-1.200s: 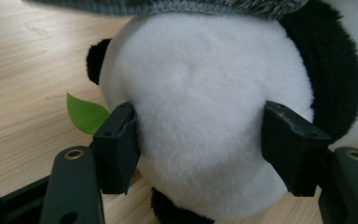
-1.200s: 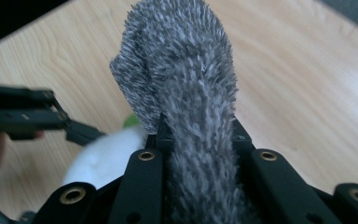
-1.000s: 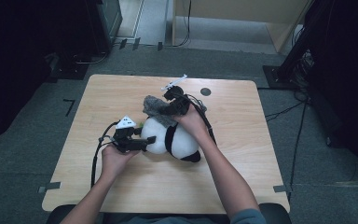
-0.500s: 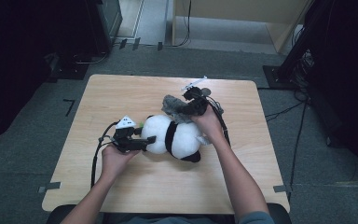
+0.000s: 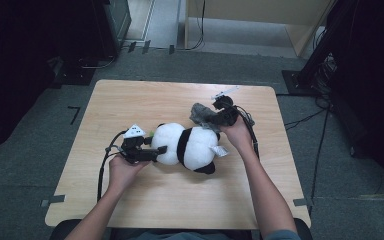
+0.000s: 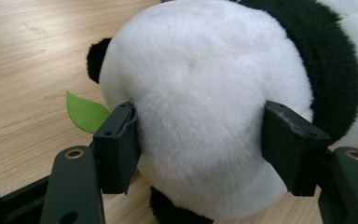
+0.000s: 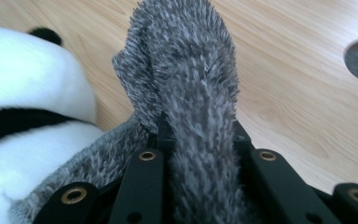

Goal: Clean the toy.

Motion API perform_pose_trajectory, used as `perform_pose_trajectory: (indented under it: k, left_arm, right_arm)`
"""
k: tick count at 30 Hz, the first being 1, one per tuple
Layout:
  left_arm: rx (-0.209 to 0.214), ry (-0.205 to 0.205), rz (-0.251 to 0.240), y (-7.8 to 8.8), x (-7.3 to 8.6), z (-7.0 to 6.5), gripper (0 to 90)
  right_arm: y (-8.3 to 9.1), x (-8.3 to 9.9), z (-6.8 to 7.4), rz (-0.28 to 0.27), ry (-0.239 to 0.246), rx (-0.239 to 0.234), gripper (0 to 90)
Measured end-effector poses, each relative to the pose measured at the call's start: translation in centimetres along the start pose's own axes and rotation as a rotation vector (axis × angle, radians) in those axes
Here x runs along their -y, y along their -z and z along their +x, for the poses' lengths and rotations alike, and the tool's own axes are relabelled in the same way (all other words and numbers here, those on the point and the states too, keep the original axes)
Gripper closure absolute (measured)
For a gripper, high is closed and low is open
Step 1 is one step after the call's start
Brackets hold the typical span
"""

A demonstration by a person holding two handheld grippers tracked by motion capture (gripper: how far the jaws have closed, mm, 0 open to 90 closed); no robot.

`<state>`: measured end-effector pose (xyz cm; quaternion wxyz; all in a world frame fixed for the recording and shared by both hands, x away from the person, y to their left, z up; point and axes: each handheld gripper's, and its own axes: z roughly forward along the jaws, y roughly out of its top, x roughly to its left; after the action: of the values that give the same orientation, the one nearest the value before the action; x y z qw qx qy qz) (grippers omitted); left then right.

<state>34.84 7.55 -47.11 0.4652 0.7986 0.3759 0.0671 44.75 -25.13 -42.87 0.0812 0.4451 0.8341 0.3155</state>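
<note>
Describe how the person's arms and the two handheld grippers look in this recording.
Both forearms are bare. The left gripper is black with a grey three-cornered plate on top and a black cable looping back. The right gripper is black too, trailing a black cable. Its fingers are flat black bars with brass-ringed holes.

Black two-jaw left gripper (image 5: 141,149) with grey triangular plate, trailing black cable, brass-ringed screw holes (both grippers), bare forearms
</note>
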Motion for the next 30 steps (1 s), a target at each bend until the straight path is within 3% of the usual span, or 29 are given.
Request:
perform_pose_trajectory:
  k: [6,9,12,22,25,30]
  left_arm:
    - [0.001,0.002,-0.005,0.0,0.0,0.0,32.6]
    - [0.002,0.002,-0.007,0.0,0.1,0.0,32.5]
    - [0.005,0.007,-0.008,0.0,0.1,0.0,32.4]
    - [0.01,0.008,-0.009,0.0,0.1,0.2,31.9]
    - [0.01,0.009,-0.011,0.0,0.1,0.2,31.8]
    - [0.017,0.014,-0.016,0.0,0.2,0.2,30.9]
  right_arm:
    - [-0.3,2.1,-1.4,-0.007,-0.024,0.014,75.2]
    - [-0.4,2.8,-2.1,-0.015,-0.058,0.007,75.0]
    - [-0.2,3.4,-2.5,-0.032,-0.034,0.035,74.9]
    - [-0.4,5.1,-3.7,0.002,-0.062,0.079,74.9]
    - [-0.1,5.2,-3.8,-0.009,-0.086,0.074,75.1]
    - [1.3,4.5,-3.5,-0.051,-0.085,0.073,75.2]
